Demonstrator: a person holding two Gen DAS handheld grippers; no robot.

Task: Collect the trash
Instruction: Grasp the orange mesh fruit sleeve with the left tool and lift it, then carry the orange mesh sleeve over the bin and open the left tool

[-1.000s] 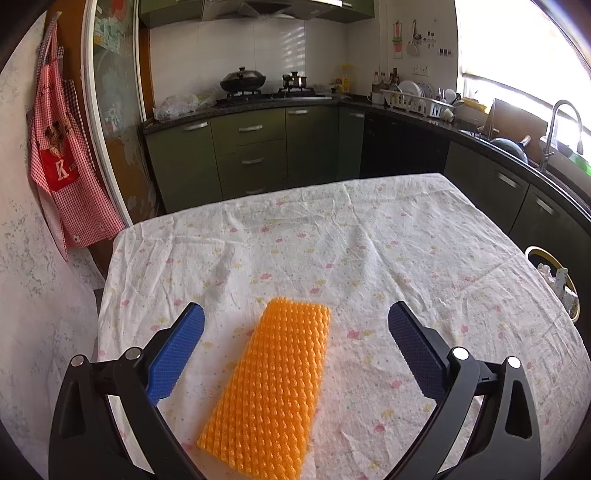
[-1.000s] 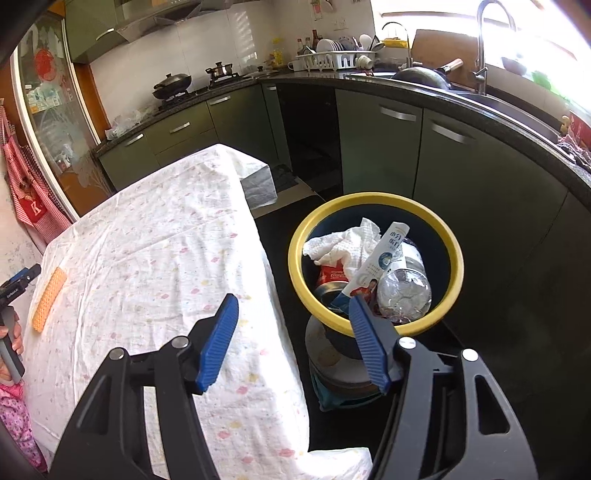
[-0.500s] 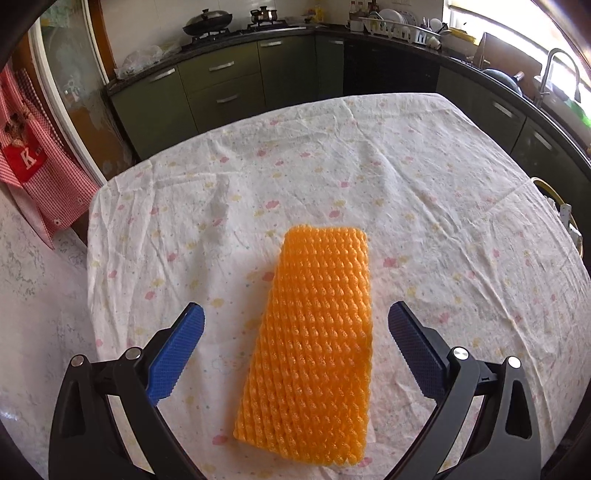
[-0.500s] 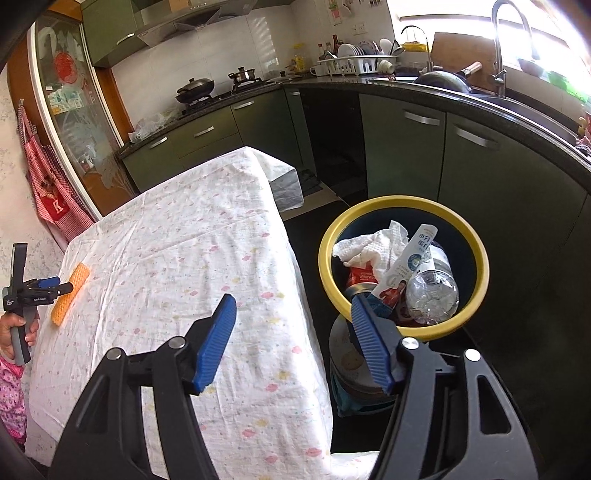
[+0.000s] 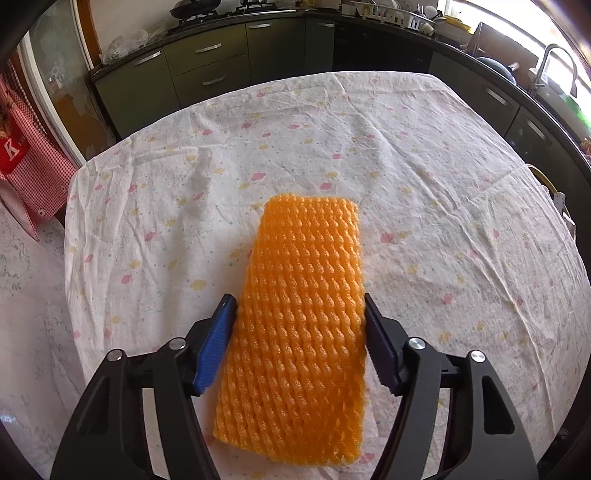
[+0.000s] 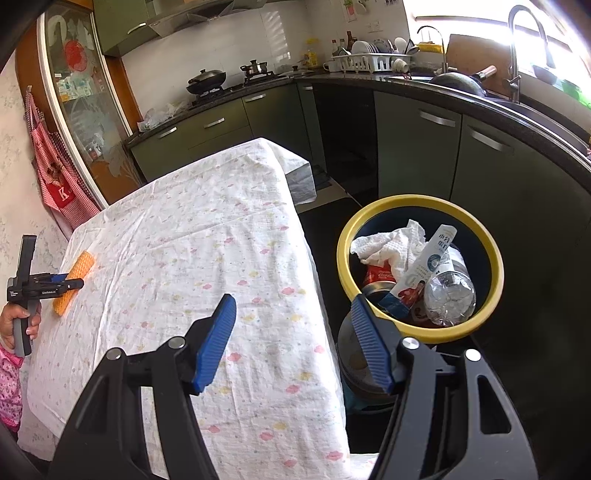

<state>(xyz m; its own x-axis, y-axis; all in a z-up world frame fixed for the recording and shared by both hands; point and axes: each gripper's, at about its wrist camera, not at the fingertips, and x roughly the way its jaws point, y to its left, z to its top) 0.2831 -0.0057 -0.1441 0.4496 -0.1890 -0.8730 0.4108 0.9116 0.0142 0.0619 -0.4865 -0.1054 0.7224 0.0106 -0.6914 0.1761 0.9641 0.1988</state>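
an orange foam net [image 5: 299,332] is seen flat on the clothed surface [image 5: 424,177], with the left claw [image 5: 300,314] closing around its sides, pads about touching. a firm, centred pinch is advised before lifting. the right claw [image 6: 291,317] is held half open, empty, with the bin [image 6: 496,266] at two o'clock.

You stand in a kitchen. Dark green cabinets [image 6: 417,147] run under a black counter [image 6: 480,99]. Left of the cabinets hangs a red checked apron [image 6: 55,173]. Daylight floods the window [image 6: 546,33] above the counter. A floral cloth covers the tabletop [image 6: 207,229].
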